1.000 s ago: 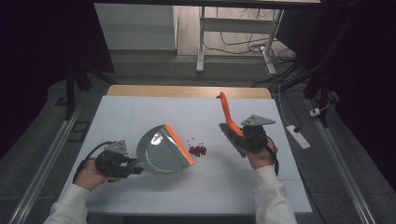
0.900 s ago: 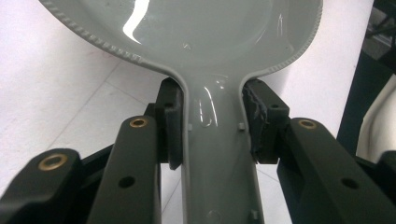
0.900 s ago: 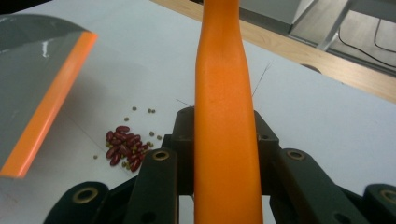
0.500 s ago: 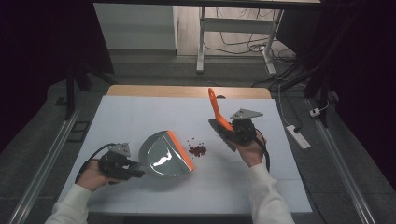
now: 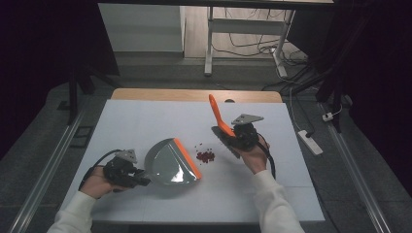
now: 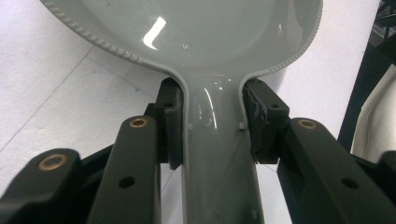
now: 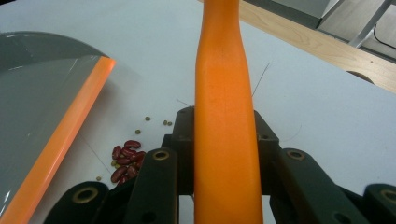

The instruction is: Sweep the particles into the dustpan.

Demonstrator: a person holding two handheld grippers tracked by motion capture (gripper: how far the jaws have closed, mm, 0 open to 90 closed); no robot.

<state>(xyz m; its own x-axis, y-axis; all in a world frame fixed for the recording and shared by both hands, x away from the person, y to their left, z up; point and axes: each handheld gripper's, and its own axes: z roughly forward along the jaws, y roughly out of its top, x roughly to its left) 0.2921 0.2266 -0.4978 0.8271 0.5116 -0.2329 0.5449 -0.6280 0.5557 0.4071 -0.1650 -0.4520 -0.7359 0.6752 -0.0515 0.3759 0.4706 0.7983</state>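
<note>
A grey dustpan [image 5: 167,163] with an orange front lip lies tilted on the white table [image 5: 141,121], lip facing right. My left gripper [image 5: 140,177] is shut on its grey handle [image 6: 217,158], one pad [image 6: 258,122] pressed to each side. A small heap of red beans [image 5: 205,156] lies just right of the lip. My right gripper [image 5: 232,138] is shut on a brush's orange handle [image 5: 216,115], which slants up and left above the table right of the beans. In the right gripper view the handle [image 7: 224,98] rises between the jaws, with beans [image 7: 122,163] and dustpan [image 7: 42,102] at left.
A few small greenish grains [image 7: 148,119] are scattered beyond the beans. A wooden strip [image 5: 194,95] edges the table's far side. A white power strip [image 5: 311,141] lies on the floor at right, and a metal stand [image 5: 210,43] rises behind the table.
My right gripper has carried the brush leftward, closer to the beans. The dustpan and left gripper have shifted slightly toward the near edge.
</note>
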